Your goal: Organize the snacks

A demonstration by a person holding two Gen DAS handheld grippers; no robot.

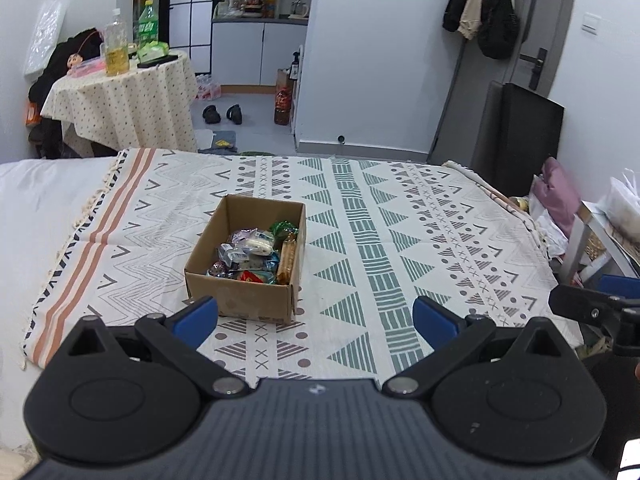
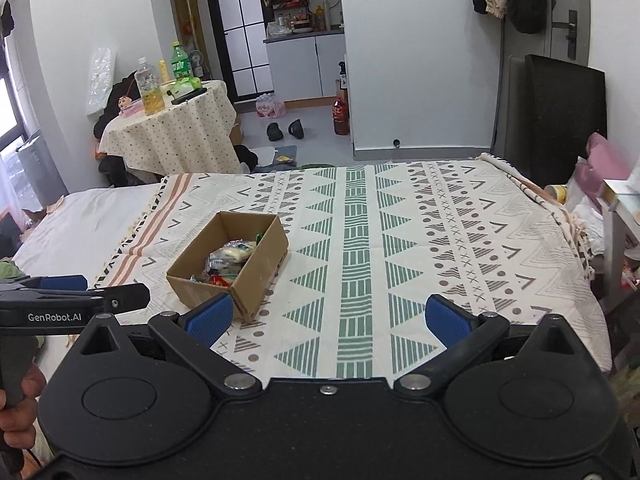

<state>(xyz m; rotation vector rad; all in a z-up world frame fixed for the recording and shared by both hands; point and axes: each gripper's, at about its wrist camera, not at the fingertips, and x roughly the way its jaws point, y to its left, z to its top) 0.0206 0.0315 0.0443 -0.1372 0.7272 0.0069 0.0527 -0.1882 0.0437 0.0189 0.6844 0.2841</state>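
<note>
Open brown cardboard box of wrapped snacks on the patterned bedspread; wrapper print is illegible, contents partly hidden by its walls. Left gripper and right gripper spread wide, empty. "GenRobot.AI" is legible on the left gripper in the right wrist view.

You are in a small lived-in home, a studio flat. A bed under a patterned blanket fills the foreground. Beyond it stands a round table with a dotted cloth and drink bottles. Coats hang by the grey entry door, slippers lie on the floor, and a kitchenette with cabinets and cluttered shelves opens at the back.
</note>
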